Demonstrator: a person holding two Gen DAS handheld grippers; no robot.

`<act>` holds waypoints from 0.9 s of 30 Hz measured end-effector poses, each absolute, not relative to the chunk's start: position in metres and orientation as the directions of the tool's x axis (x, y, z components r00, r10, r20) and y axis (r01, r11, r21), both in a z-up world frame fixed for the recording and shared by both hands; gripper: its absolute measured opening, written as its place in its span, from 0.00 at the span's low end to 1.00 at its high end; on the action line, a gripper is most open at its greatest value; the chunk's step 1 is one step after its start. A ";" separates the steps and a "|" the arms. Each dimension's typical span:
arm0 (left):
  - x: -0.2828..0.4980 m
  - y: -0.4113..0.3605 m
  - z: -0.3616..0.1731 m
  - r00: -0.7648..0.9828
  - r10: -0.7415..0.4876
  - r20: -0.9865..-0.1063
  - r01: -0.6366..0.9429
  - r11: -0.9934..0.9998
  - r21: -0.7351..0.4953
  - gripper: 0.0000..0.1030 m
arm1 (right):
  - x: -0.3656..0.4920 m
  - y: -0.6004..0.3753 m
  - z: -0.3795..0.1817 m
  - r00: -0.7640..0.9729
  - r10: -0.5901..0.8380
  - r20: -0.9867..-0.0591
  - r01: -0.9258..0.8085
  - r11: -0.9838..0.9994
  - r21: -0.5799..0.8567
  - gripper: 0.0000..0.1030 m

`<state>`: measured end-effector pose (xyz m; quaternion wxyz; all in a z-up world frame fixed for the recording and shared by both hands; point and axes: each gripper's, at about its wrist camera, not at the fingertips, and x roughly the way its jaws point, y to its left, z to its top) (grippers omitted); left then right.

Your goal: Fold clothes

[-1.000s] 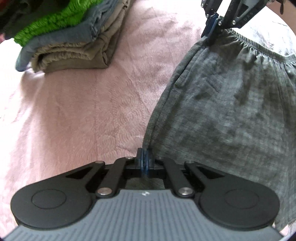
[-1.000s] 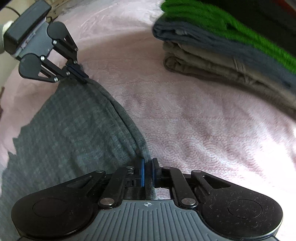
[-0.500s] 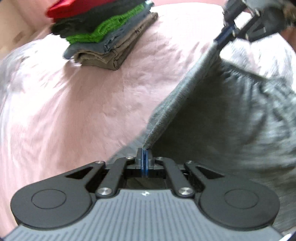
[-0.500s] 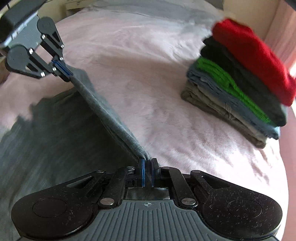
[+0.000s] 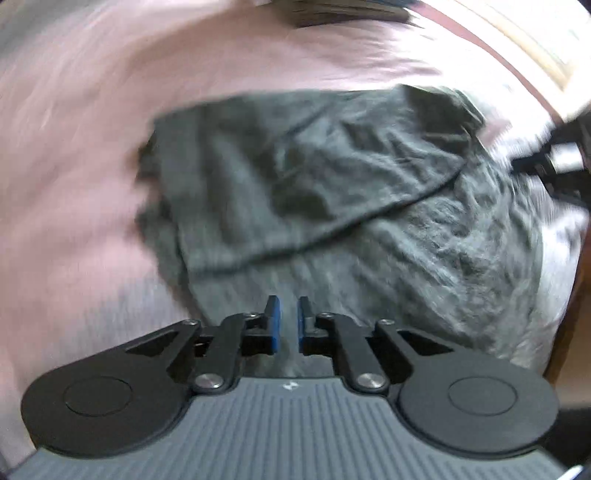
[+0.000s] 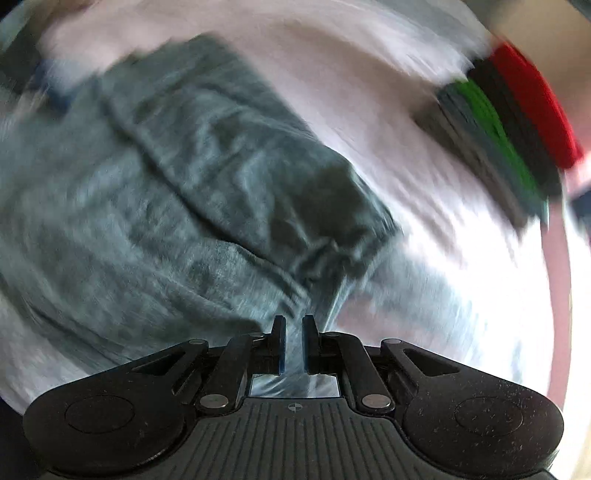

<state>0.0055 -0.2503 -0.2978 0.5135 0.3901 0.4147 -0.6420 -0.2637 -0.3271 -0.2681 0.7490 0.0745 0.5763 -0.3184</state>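
A grey checked garment (image 5: pixel 332 192) lies on the pink bedcover (image 5: pixel 74 177), one part folded over the other with a curved folded edge across its middle. My left gripper (image 5: pixel 288 306) hovers over its near side, open by a small gap, nothing between the pads. In the right wrist view the same garment (image 6: pixel 177 184) fills the left half. My right gripper (image 6: pixel 293 325) stands open just above the garment's near corner, holding nothing. Both views are blurred by motion. The right gripper's body (image 5: pixel 561 162) shows at the right edge of the left wrist view.
A stack of folded clothes (image 6: pixel 509 140), red on top, then black, green and grey, sits on the bed at the right. The dark edge of that stack (image 5: pixel 340 11) shows at the top of the left wrist view. A wooden edge (image 5: pixel 535 48) runs beyond the bed.
Both grippers have let go of the garment's edge and now stand open. The edge they held up has been laid over, so the garment lies folded. Both cameras are swinging.
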 end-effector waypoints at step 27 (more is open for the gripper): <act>0.089 -0.237 -0.373 -0.257 -0.635 -0.728 0.180 0.709 -0.682 0.33 | -0.365 -0.410 -0.322 0.579 -0.429 -0.694 0.624 -0.315 0.715 0.48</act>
